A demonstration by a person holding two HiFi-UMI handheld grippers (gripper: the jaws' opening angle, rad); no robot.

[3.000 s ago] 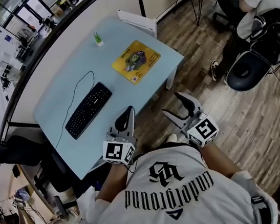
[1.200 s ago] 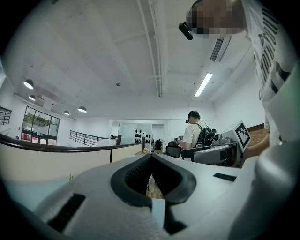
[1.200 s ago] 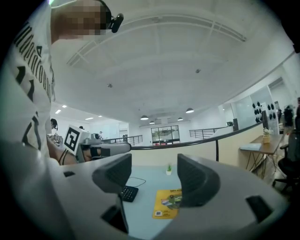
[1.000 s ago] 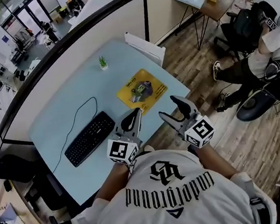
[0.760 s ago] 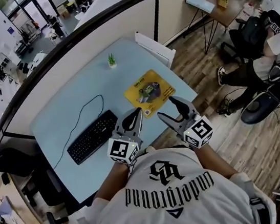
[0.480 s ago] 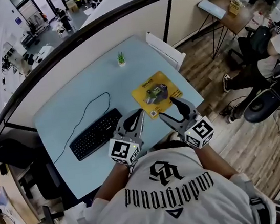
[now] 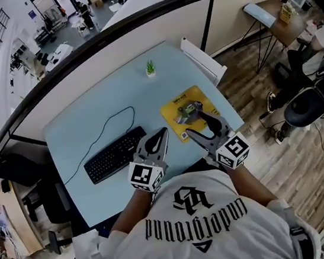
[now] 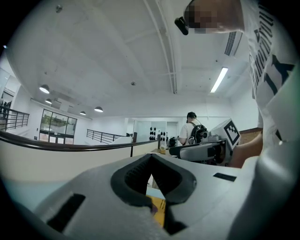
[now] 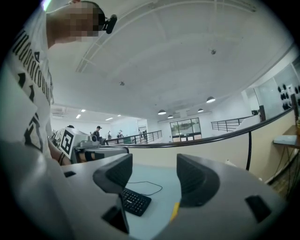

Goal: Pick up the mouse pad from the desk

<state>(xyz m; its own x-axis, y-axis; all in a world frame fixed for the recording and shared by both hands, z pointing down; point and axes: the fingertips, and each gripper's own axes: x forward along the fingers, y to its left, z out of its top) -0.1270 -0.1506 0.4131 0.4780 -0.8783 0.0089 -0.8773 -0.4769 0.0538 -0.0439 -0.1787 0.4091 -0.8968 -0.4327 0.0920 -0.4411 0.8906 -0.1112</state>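
Pale blue desk (image 7: 91, 136): yellow mouse pad (image 7: 176, 102) lies flat, keyboard (image 7: 116, 155) to its left. At pad's near edge, right gripper (image 7: 196, 122) w/ jaws apart, empty; left gripper (image 7: 162, 132), tips together, just left of it. Prob best: dip low, slip one jaw under that edge.

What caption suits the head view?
Shut left gripper and open right gripper poised by the yellow mouse pad on a blue desk.

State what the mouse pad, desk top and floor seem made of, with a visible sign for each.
Mouse pad: probably cloth-faced rubber; thin, flat, matte printed yellow. Desk top: likely laminate or painted board; smooth, even pale blue. Floor: wood or wood-look planks; brown grain lines.
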